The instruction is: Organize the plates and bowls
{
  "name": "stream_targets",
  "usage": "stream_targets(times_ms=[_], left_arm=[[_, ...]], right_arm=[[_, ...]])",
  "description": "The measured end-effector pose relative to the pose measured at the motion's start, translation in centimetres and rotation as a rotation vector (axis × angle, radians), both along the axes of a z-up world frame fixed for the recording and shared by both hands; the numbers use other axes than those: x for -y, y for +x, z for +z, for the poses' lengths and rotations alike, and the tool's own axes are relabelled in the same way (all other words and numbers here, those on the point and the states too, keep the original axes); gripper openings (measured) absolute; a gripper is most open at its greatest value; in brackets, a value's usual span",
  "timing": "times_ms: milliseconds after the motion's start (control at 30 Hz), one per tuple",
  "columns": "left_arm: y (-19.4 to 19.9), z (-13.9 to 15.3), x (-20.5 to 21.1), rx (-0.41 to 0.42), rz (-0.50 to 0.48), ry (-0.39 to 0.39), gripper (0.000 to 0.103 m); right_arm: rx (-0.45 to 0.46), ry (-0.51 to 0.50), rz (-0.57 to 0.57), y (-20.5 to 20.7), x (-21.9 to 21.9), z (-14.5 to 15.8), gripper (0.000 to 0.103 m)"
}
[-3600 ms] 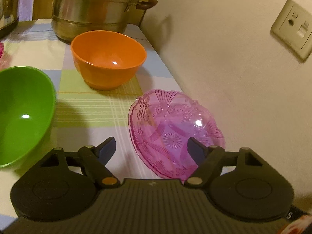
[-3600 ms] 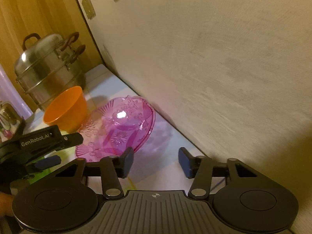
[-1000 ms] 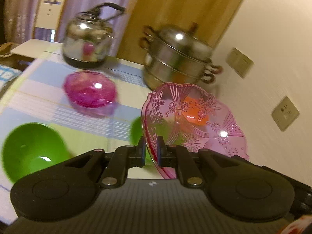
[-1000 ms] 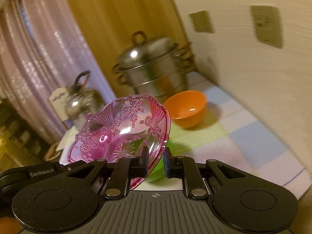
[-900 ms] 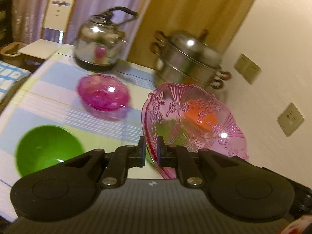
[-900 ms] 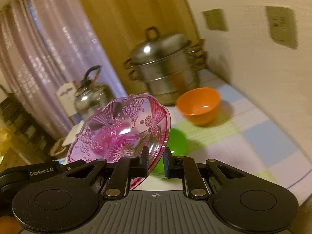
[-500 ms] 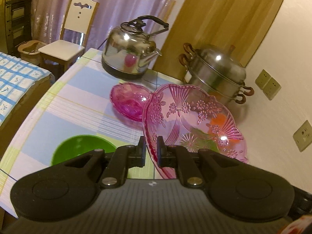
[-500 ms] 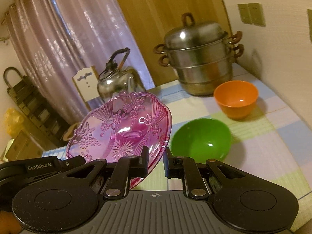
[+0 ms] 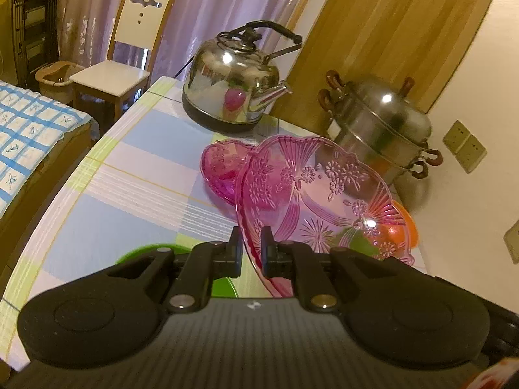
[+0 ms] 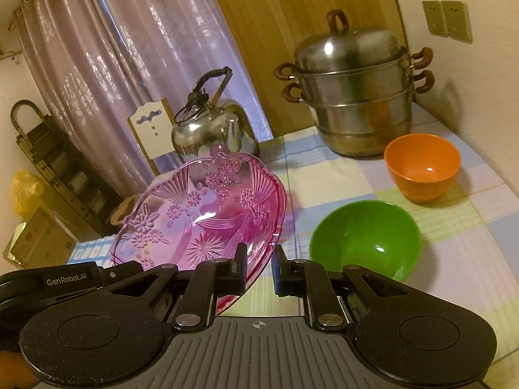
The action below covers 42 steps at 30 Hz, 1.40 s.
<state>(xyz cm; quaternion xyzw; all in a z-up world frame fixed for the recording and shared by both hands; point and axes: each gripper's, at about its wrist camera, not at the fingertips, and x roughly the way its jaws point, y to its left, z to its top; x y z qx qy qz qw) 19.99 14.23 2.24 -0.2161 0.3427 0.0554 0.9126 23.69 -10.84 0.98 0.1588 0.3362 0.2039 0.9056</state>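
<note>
I hold a clear pink patterned plate [image 9: 311, 194] in the air over the table with both grippers. My left gripper [image 9: 249, 246] is shut on its near rim. My right gripper [image 10: 258, 261] is shut on the opposite rim of the same plate [image 10: 201, 214]. A second pink dish [image 9: 223, 171] lies on the tablecloth just beyond the held plate. A green bowl [image 10: 365, 238] and an orange bowl [image 10: 423, 165] stand on the table to the right; the green bowl [image 9: 142, 251] is partly hidden behind my left gripper.
A steel kettle [image 9: 233, 94] and a stacked steel steamer pot [image 10: 353, 90] stand at the back of the table. The wall [image 9: 470, 129] runs along the right side. A chair [image 9: 123, 61] and a bed [image 9: 29, 123] are left of the table edge.
Both grippers closed on the pink plate and lifted it off the table by the wall. Over the last second it moved left, toward the second pink dish.
</note>
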Motion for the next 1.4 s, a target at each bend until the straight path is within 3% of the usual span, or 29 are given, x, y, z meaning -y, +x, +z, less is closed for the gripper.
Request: stream_targets(times_ms=[433,833,1400], left_arm=[[10.6,-2.7,-2.8,-0.064,-0.043,0.111,0.010],[20.1,-8.0,-4.9,-0.135,-0.072,0.137,0.010],[23.5,-12.0,-5.8,-0.176,-0.075,0.145,0.011]], right_arm=[[-0.056,0.028,-0.008,9.2,-4.2,-3.5,0.015],[-0.122,0.010,-0.044,18.0,-7.0,-8.8,0.015],[-0.139,-0.083,-0.004,22.0,-9.4,-12.6,0.016]])
